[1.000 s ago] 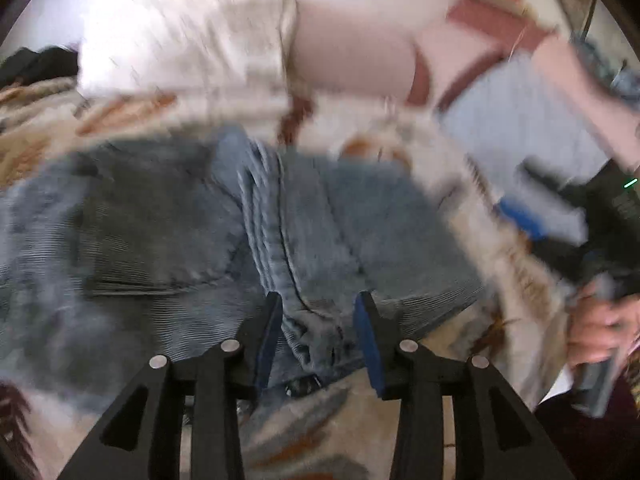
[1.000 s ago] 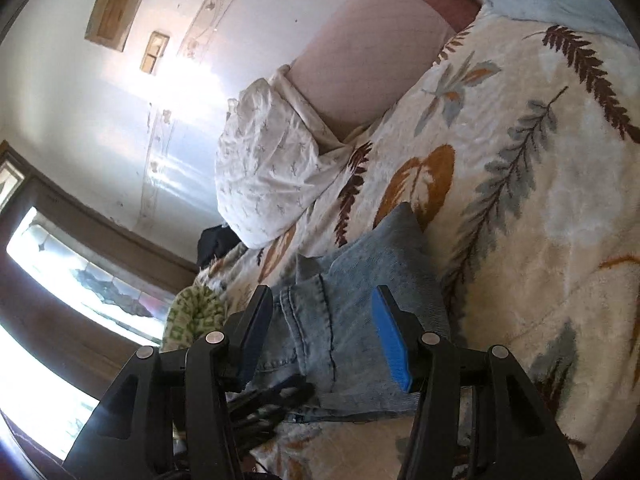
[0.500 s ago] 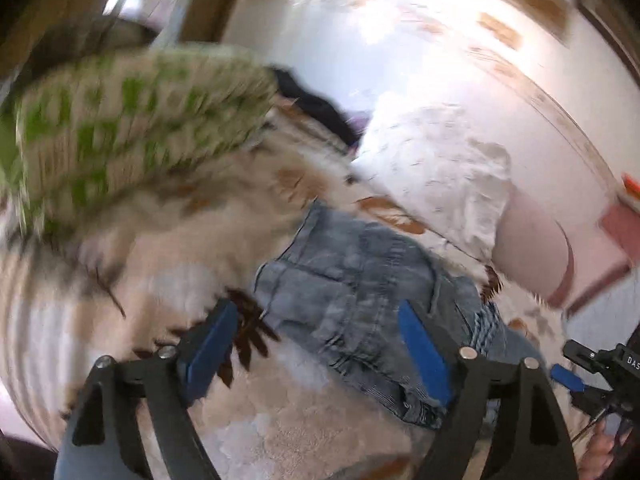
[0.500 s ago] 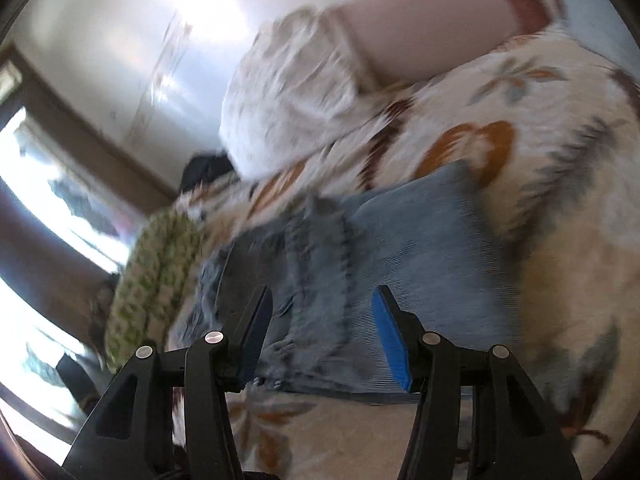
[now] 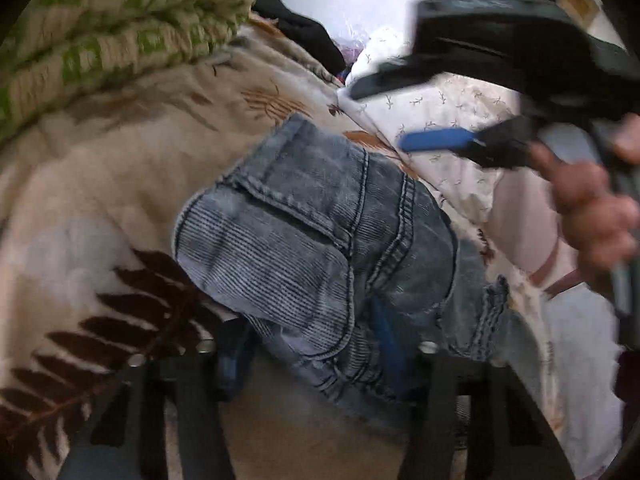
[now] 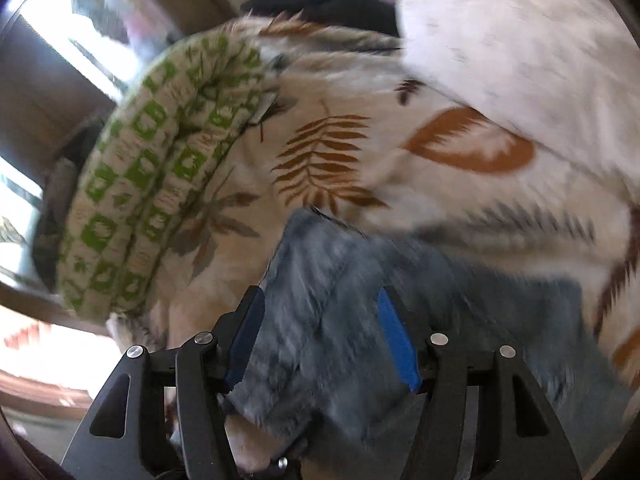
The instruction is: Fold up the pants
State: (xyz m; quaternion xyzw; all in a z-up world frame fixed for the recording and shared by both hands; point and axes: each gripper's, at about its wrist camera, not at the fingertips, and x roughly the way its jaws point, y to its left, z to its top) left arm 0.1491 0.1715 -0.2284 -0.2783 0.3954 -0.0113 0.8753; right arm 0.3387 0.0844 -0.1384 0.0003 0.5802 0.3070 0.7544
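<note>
Folded blue denim pants (image 5: 320, 232) lie on a leaf-print blanket (image 5: 100, 184). My left gripper (image 5: 308, 356) is open at the pants' near edge, its blue pads partly hidden under the denim folds. My right gripper (image 6: 320, 336) is open over the pants (image 6: 360, 312), which show blurred between its fingers. In the left wrist view the right gripper (image 5: 424, 116) hovers above the pants' far side, held in a hand (image 5: 592, 216).
A green-and-cream patterned cushion (image 5: 100, 28) lies at the left, also in the right wrist view (image 6: 160, 168). A white pillow (image 5: 448, 120) and a dark garment (image 5: 300, 32) lie beyond the pants. A window (image 6: 40, 80) is at the left.
The left gripper opened wide, let go of the denim and has come back low to the pants' edge. The right gripper swung over the pants toward the cushion side.
</note>
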